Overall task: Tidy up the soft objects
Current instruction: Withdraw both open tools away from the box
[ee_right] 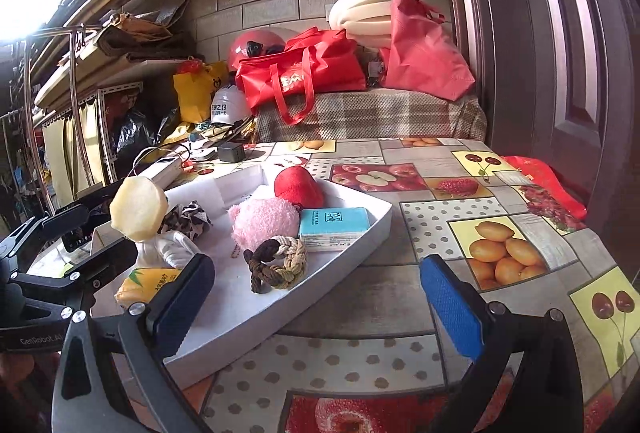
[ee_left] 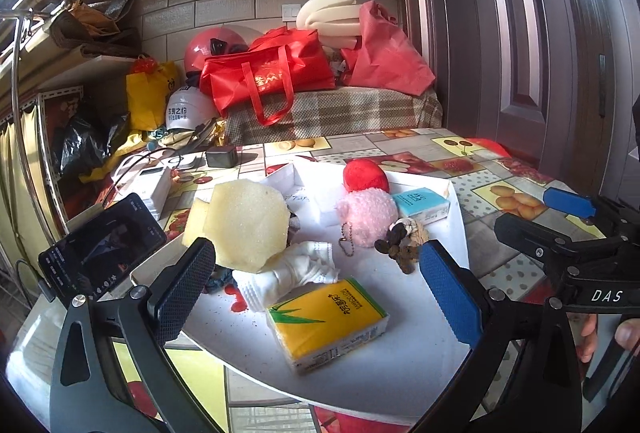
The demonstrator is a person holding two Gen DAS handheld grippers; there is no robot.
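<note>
Both the left gripper [ee_left: 316, 289] and right gripper [ee_right: 316, 303] hung agape, empty. The yellow tissue pack [ee_left: 327, 325] lay in the white tray [ee_left: 400, 373]; light and squashy, it seemed best pinched across its short sides.

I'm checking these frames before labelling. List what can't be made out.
- Dark patterned cloth: in the left wrist view the round yellow sponge hides nearly all of it.
- Yellow tissue pack: in the right wrist view the right gripper's dark finger covers its corner.
- Black phone screen: left wrist view, too dim to read.
- Blue tissue pack's print: too small.
</note>
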